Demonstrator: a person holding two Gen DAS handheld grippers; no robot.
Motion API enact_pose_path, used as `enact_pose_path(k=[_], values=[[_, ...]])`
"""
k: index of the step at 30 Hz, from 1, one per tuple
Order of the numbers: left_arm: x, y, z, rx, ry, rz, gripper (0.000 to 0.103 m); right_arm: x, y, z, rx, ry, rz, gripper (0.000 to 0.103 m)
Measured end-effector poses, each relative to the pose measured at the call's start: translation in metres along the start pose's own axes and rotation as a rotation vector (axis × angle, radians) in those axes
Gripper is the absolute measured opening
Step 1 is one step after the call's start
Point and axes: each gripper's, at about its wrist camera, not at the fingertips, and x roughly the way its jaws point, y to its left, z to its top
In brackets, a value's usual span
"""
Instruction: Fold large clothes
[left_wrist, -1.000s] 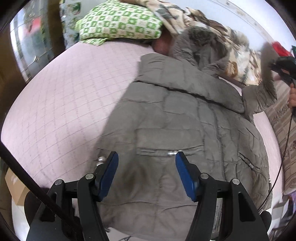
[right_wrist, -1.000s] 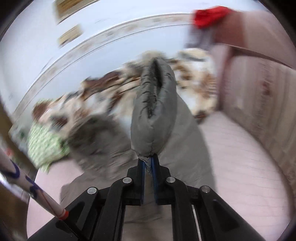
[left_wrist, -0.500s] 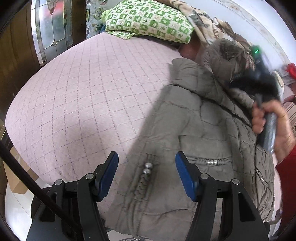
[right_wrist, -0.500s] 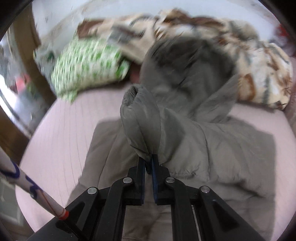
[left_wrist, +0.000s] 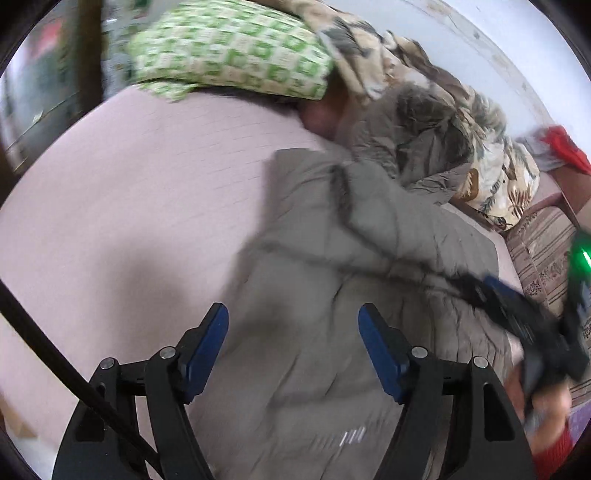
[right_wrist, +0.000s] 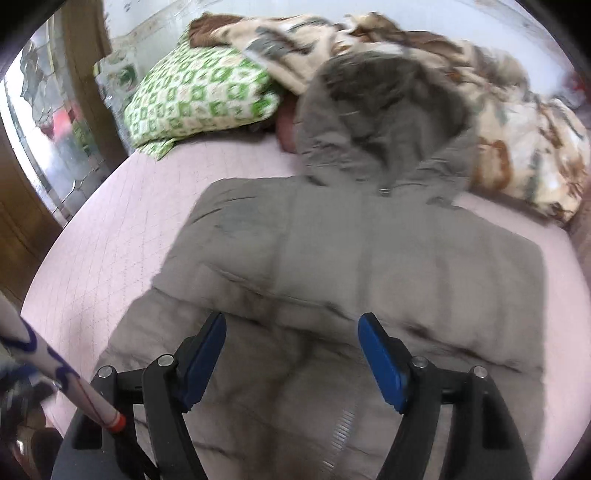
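A grey quilted hooded coat (right_wrist: 369, 266) lies spread on the pink bed, its fur-lined hood (right_wrist: 384, 107) toward the pillows. In the left wrist view the coat (left_wrist: 351, 295) fills the middle, with a sleeve folded across its body. My left gripper (left_wrist: 293, 343) hovers over the coat's lower part, its jaws opening with nothing between the blue pads. My right gripper (right_wrist: 291, 350) hangs above the coat's lower half, jaws opening and holding nothing. The right gripper (left_wrist: 517, 317) also shows at the right edge of the left wrist view, in a hand.
A green-and-white checked pillow (right_wrist: 199, 99) and a crumpled floral blanket (right_wrist: 517, 147) lie at the head of the bed. Pink quilted sheet (left_wrist: 129, 203) stretches left of the coat. A wooden door frame with glass (right_wrist: 44, 155) stands at far left. A striped sofa (left_wrist: 543, 251) sits at right.
My right gripper has let go of the sleeve it pinched, and its jaws now stand wide above the coat. The sleeve lies folded over the coat. My left gripper shifted sideways and widened slightly.
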Motion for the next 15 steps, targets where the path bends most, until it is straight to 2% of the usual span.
enact_pose_path(k=[4,7,8,9,10,11,15], values=[[0.066,-0.019,0.050,-0.014,0.066,-0.046,0.072,-0.025,-0.048,-0.007,0.100,-0.003,-0.023,0.078],[0.105,-0.028,0.071,-0.060,0.113,-0.077,0.070,-0.040,-0.076,-0.016,0.154,-0.008,-0.037,0.078],[0.120,-0.031,0.076,-0.074,0.147,-0.082,0.055,-0.044,-0.085,-0.020,0.160,-0.010,-0.049,0.078],[0.131,-0.035,0.079,-0.076,0.177,-0.079,0.027,-0.049,-0.088,-0.024,0.160,-0.010,-0.057,0.078],[0.140,-0.038,0.081,-0.074,0.211,-0.058,0.025,-0.051,-0.094,-0.027,0.162,-0.008,-0.067,0.078],[0.139,-0.038,0.081,-0.076,0.209,-0.038,0.023,-0.053,-0.098,-0.030,0.165,-0.005,-0.078,0.078],[0.121,-0.038,0.079,-0.037,0.148,0.074,0.021,-0.054,-0.116,-0.036,0.183,0.004,-0.109,0.078]])
